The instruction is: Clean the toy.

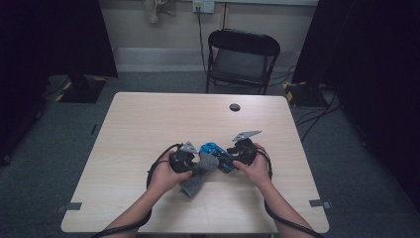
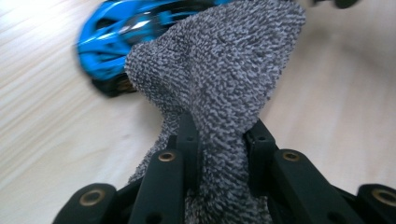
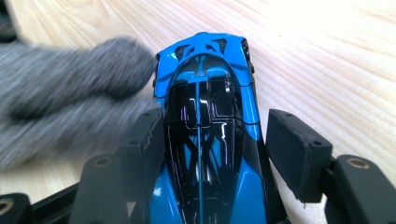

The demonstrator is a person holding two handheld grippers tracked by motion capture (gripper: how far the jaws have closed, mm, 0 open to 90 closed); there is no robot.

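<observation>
Grey knitted sock [image 1: 198,174] and blue toy sports car [image 1: 216,154] sit together near the middle of your pale wooden table [image 1: 143,124], and your two grippers meet over them.

From the high view, you hold the left gripper [image 1: 190,159] in your left hand [image 1: 166,176] and the right gripper [image 1: 233,157] in your right hand [image 1: 255,171], both pointing inward at each other. The sock hangs from the left gripper toward the near edge of the table, and the car lies between the two tools. How each pair of jaws stands is too small to read from there.

Your left gripper view settles that side: the left gripper [image 2: 223,140] is clamped on the sock [image 2: 224,79], the knit bunched tight between the two black jaws and rising above them. Behind the fabric you see the car [image 2: 109,39], blurred, on the tabletop.

Your right gripper view gives what the others cannot: the car [image 3: 205,126] lies lengthwise between the jaws of the right gripper [image 3: 219,149], its dark glossy canopy facing up. The left jaw lies against the car's side, while the right jaw stands off it with a gap, so the tool is apart, not gripping. The sock [image 3: 70,102] shows blurred at the left, touching the far end of the car.
</observation>
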